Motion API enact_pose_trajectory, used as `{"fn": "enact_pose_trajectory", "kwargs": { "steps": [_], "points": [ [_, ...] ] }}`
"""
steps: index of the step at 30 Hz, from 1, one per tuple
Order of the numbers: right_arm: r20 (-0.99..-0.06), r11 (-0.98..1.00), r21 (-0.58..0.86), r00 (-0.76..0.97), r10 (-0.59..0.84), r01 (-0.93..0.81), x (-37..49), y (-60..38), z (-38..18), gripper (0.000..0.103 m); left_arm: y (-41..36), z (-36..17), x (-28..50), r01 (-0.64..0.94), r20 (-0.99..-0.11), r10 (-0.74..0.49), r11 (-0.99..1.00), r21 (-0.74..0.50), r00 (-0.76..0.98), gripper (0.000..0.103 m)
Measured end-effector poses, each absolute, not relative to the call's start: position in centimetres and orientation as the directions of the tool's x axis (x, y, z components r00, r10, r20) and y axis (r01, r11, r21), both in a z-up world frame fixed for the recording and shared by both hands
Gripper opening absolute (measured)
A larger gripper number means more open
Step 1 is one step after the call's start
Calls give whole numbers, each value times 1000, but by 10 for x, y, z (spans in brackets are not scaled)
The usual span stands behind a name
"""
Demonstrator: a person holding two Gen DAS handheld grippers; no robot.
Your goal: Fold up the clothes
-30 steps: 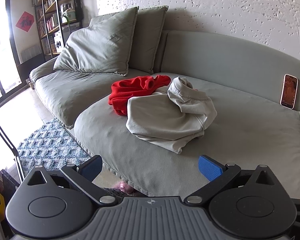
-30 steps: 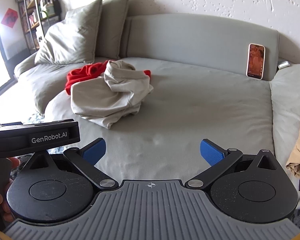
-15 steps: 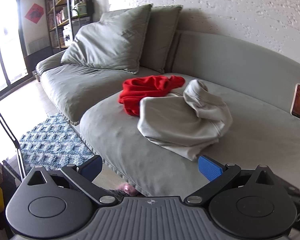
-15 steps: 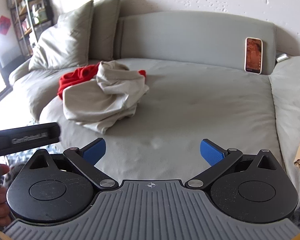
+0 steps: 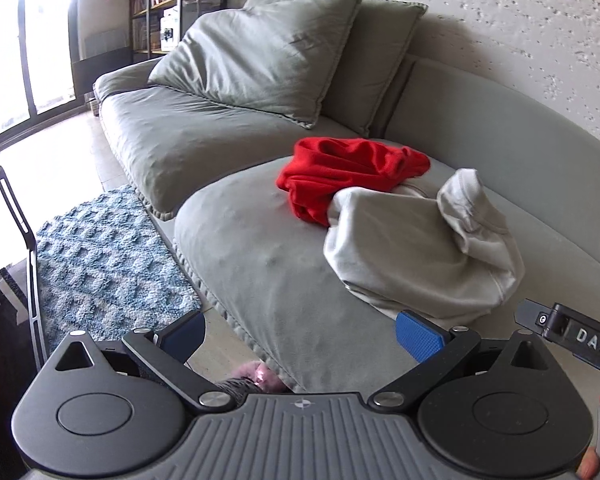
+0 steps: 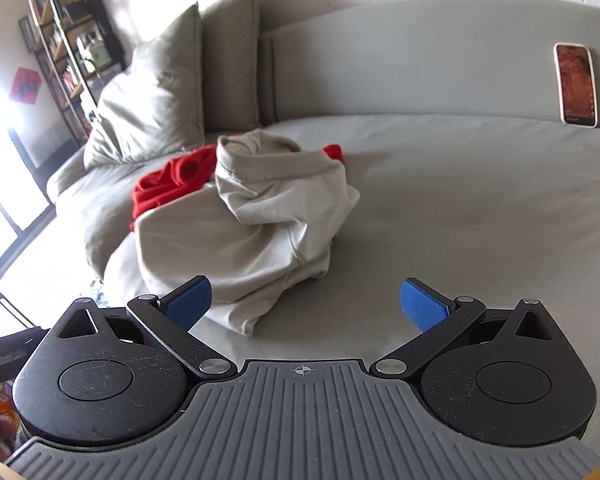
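A crumpled beige garment [image 5: 420, 248] [image 6: 260, 224] lies in a heap on the grey sofa seat [image 5: 260, 264] [image 6: 460, 208]. Behind it, partly under it, lies a bunched red garment [image 5: 340, 180] [image 6: 168, 184]. My left gripper [image 5: 300, 336] is open and empty, held over the sofa's front edge, short of the beige heap. My right gripper [image 6: 306, 306] is open and empty too, its left blue pad [image 6: 190, 300] just in front of the heap's near edge. The right device's body [image 5: 572, 340] shows at the left wrist view's right side.
Two grey cushions [image 5: 268, 56] [image 6: 164, 96] lean at the sofa's back left. A phone [image 6: 576, 84] stands against the backrest at the right. A blue rug [image 5: 104, 264] covers the floor left of the sofa, with shelves [image 5: 160, 8] and a bright window beyond.
Both grippers have moved closer to the clothes heap, which looks larger now. The left view has swung left, the phone sliding to its edge. Both stayed open.
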State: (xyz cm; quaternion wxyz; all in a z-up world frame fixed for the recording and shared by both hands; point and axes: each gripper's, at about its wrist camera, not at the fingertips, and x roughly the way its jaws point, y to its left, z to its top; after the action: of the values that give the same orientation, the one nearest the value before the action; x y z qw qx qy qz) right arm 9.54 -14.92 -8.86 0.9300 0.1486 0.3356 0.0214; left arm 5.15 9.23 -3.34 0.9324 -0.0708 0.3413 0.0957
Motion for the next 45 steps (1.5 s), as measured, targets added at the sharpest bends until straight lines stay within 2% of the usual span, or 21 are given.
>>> {"fn": "enact_pose_trajectory", "kwargs": {
  "steps": [3,7,10,12,18,19,21,22,24,27,30,33,35,37,40,42,44,45],
  "points": [
    [-649,952,289,752,119,98,118,-145,-96,103,98,-37,55,-234,-651,128,969,-78,748,102],
    [-615,963,250,784,77,101,131,-143,-98,101,103,-42,61,-236,-659,117,967,-94,743,102],
    [-626,964,262,768,134,46,145,-142,-101,98,107,-46,64,-237,-664,109,966,-107,740,102],
    [-643,958,287,747,170,29,157,-140,-107,94,109,-48,67,-239,-667,103,964,-115,738,102],
    [-718,952,288,681,144,103,195,-135,-128,75,115,-51,71,-242,-671,91,961,-135,736,102],
    [-732,945,310,662,164,108,202,-135,-129,64,115,-50,69,-243,-668,92,960,-137,738,101],
    [-736,931,352,643,213,94,216,-134,-124,33,116,-46,66,-244,-663,92,960,-140,743,101],
    [-728,928,363,649,222,89,222,-134,-117,5,116,-44,64,-245,-660,93,959,-141,746,101],
    [-702,926,366,679,213,89,232,-132,-94,4,117,-40,61,-246,-654,94,958,-145,751,101],
    [-578,943,325,805,136,75,230,-138,-25,4,117,-30,54,-244,-633,96,958,-152,768,101],
    [-331,979,200,943,23,46,193,-144,73,3,101,-25,45,-187,-626,39,967,-172,779,101],
    [-49,999,-5,997,-51,50,123,-142,149,4,80,-23,38,-114,-625,-34,974,-195,780,101],
    [27,990,-134,999,-33,36,76,-140,169,5,66,-21,33,-66,-624,-82,975,-210,777,101],
    [-6,969,-247,1000,3,-4,34,-142,161,5,52,-19,28,-18,-622,-130,974,-226,772,102],
    [-169,929,-357,985,34,-94,-12,-151,105,7,31,-16,20,55,-617,-202,967,-249,761,102],
    [-356,914,-369,934,31,-171,-34,-158,48,11,13,-25,16,103,-643,-232,967,-233,730,102],
    [-566,920,-313,824,18,-235,-52,-167,-13,16,-4,-38,13,149,-679,-246,969,-199,692,102],
    [-659,924,-280,752,13,-261,-61,-172,-44,26,-11,-43,11,170,-693,-248,969,-180,677,102]
  ]
}}
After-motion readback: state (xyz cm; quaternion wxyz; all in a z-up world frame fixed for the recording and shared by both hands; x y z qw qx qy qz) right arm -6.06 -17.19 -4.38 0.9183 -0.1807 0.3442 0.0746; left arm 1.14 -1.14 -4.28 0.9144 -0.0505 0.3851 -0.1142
